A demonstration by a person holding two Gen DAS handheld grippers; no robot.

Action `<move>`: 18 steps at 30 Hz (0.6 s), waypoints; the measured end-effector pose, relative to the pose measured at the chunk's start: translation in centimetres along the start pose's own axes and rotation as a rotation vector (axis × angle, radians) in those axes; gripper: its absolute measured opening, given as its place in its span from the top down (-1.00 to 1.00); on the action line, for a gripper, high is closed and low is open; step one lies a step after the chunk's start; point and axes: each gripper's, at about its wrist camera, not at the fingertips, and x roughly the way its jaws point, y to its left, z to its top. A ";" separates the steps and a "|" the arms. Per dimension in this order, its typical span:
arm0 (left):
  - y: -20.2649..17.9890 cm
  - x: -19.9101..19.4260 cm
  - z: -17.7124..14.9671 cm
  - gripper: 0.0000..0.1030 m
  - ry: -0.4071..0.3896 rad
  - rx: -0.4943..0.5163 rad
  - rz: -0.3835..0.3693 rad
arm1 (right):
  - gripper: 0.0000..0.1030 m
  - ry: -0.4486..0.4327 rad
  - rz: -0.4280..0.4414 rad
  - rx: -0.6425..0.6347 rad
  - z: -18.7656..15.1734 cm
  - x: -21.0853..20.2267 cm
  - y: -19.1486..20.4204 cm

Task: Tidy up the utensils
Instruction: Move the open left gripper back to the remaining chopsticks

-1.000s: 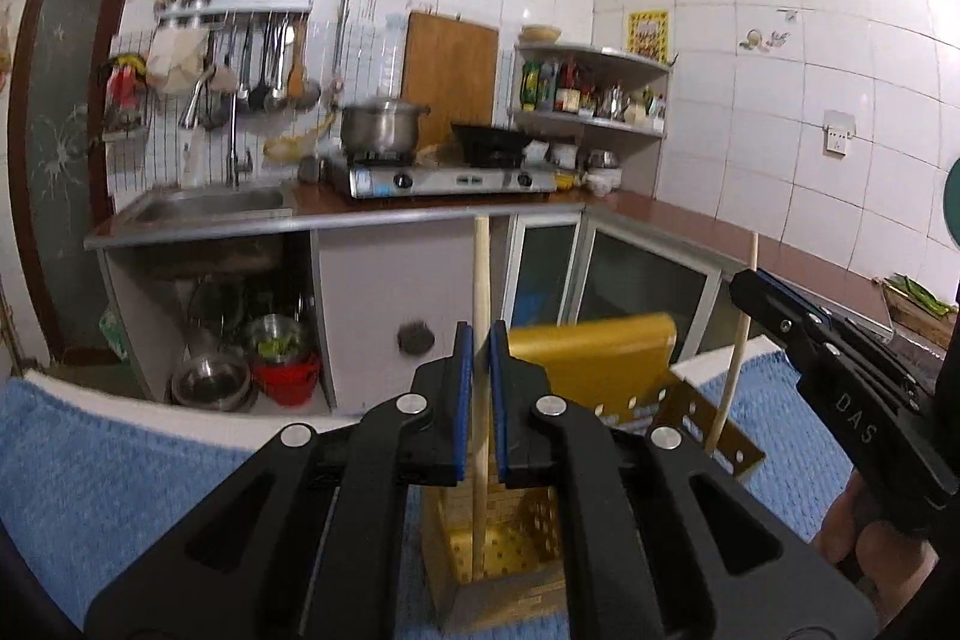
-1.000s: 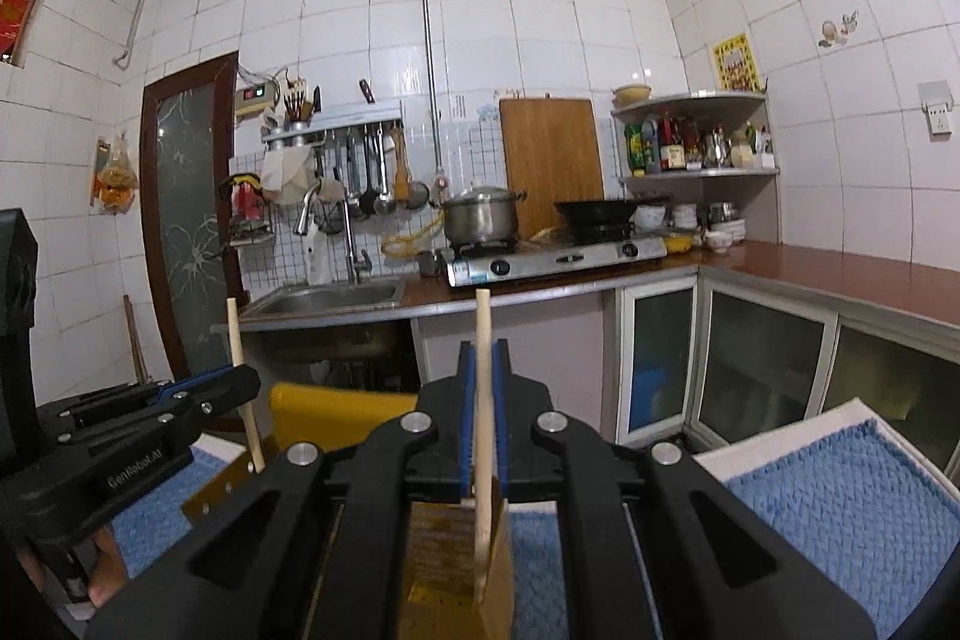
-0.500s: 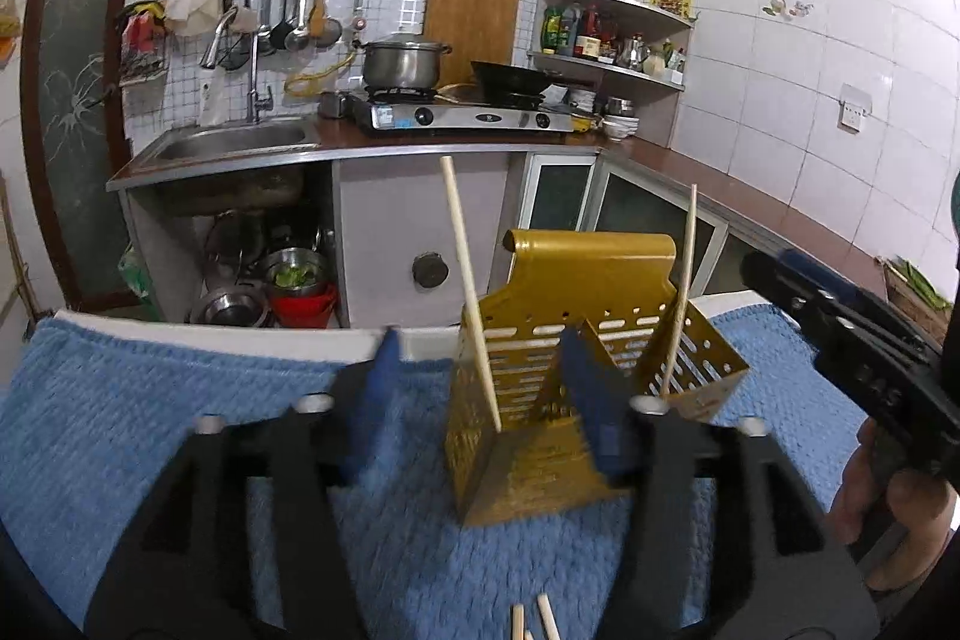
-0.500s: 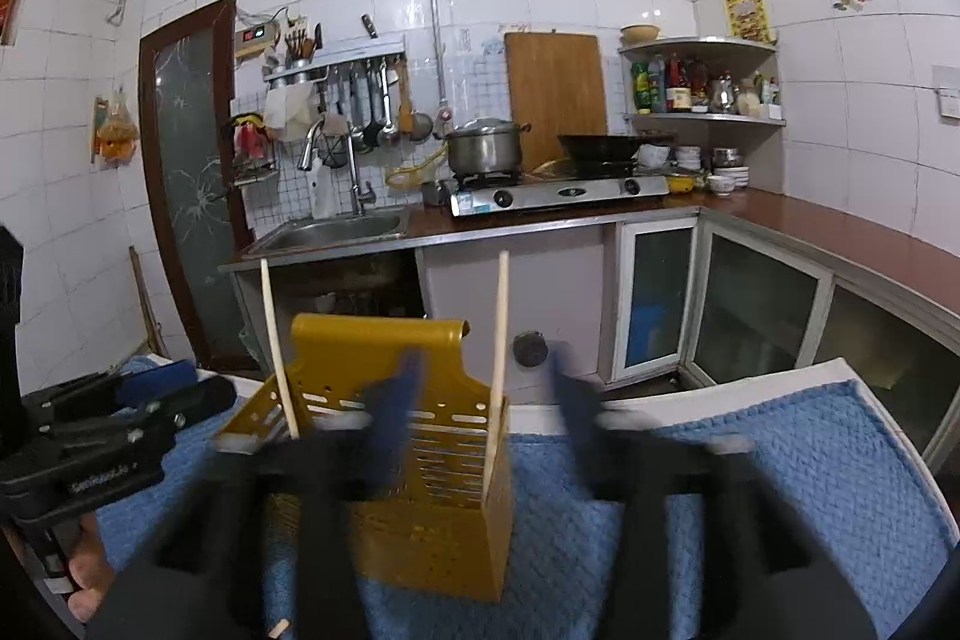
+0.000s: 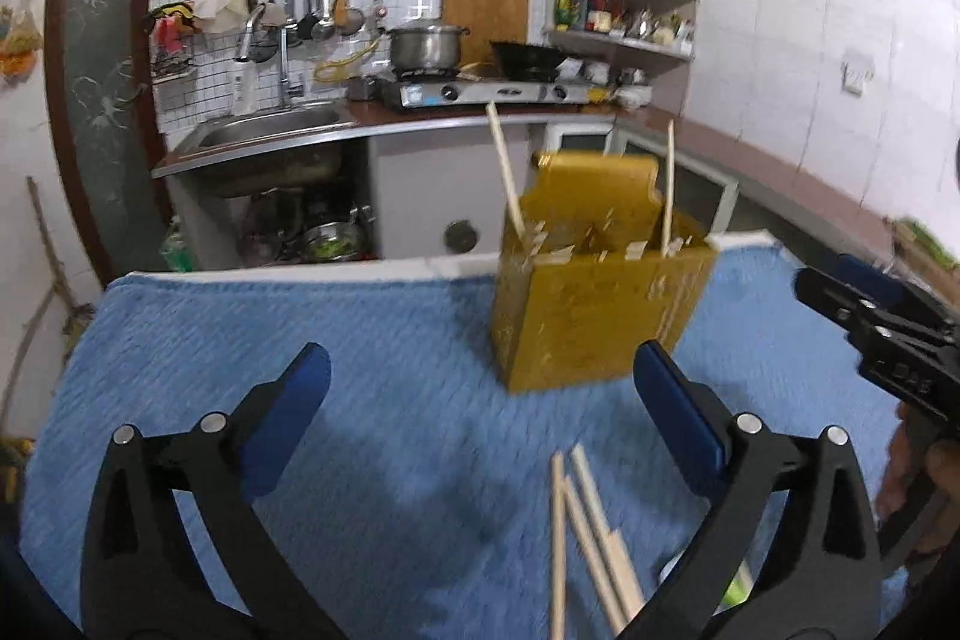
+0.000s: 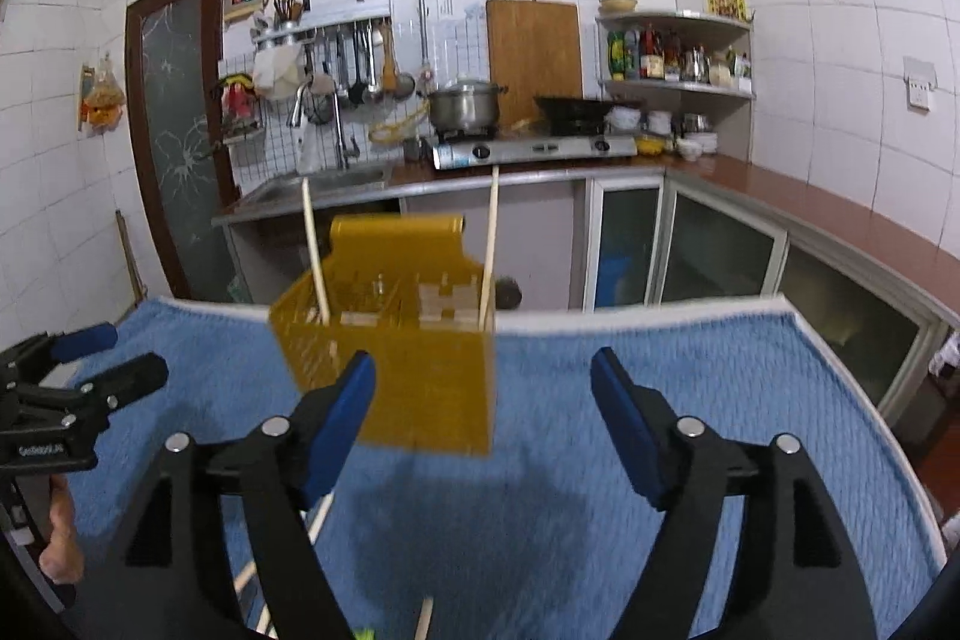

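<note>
A golden perforated utensil holder [image 5: 594, 316] [image 6: 414, 370] stands on the blue towel. Two wooden chopsticks lean upright in it, one at its left [image 5: 504, 172] [image 6: 313, 250] and one at its right [image 5: 667, 184] [image 6: 489, 244]. Several loose chopsticks [image 5: 588, 532] [image 6: 318, 520] lie on the towel close to me. My left gripper [image 5: 480, 361] hangs short of the holder, its jaws opening wide with nothing between them. My right gripper [image 6: 483, 367] is also back from the holder, jaws opening, and its pads touch nothing. Each gripper shows at the edge of the other's view [image 5: 870, 304] [image 6: 84, 364].
The blue towel [image 5: 300, 340] covers the table up to its white far edge. Beyond it run a kitchen counter with a sink [image 5: 270, 124], a gas stove [image 5: 480, 91] with a pot, and low cabinets. A small green item [image 5: 735, 589] peeks out by the loose chopsticks.
Both grippers were shut on chopsticks above the holder. They have let go, opened wide and drawn back toward me. The two chopsticks now stand in the holder.
</note>
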 end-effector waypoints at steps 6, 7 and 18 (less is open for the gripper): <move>0.0 -0.3 -2.7 -0.90 0.081 -0.001 0.028 | -0.60 0.093 -0.008 0.021 -3.7 -1.0 -0.4; 0.0 -0.2 -3.1 -0.90 0.099 -0.006 0.031 | -0.61 0.113 -0.005 0.035 -4.4 -1.0 -0.6; -1.9 1.2 -7.2 -0.90 0.242 0.004 -0.028 | -0.64 0.252 -0.041 0.104 -9.3 0.4 -1.7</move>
